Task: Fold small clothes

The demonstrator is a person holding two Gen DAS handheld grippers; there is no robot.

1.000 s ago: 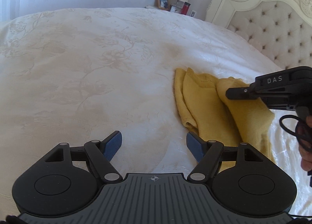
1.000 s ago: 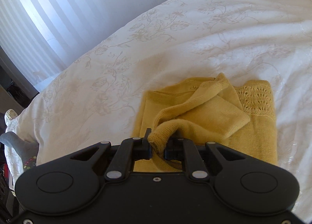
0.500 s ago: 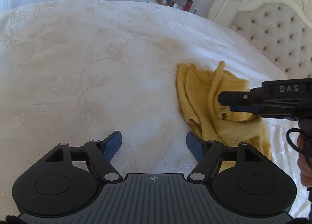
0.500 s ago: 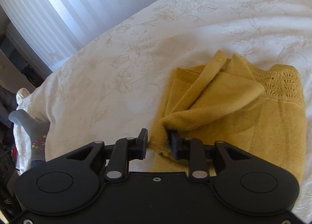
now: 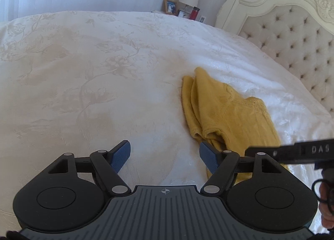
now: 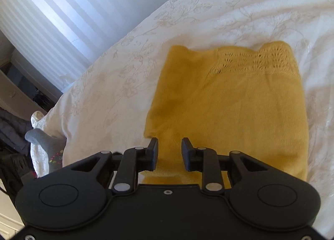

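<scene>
— Yellow knit (image 5: 229, 114): from my left wrist camera it is lying on the white bedspread (image 5: 94, 73), right of my left gripper (image 5: 165, 156), whose blue pads are standing wide apart, holding nothing.

— And the right camera?

— The knit is spreading flat ahead, lacy band far. My right gripper (image 6: 169, 152) is gaping partway, cloth between its jaws, ungripped.

— Handling?

— I am judging it soft, light, stretchy; I am favouring a near corner.

The left claw (image 5: 165, 157) gapes wide, while the right claw (image 6: 169, 151) is parted more narrowly.
</scene>
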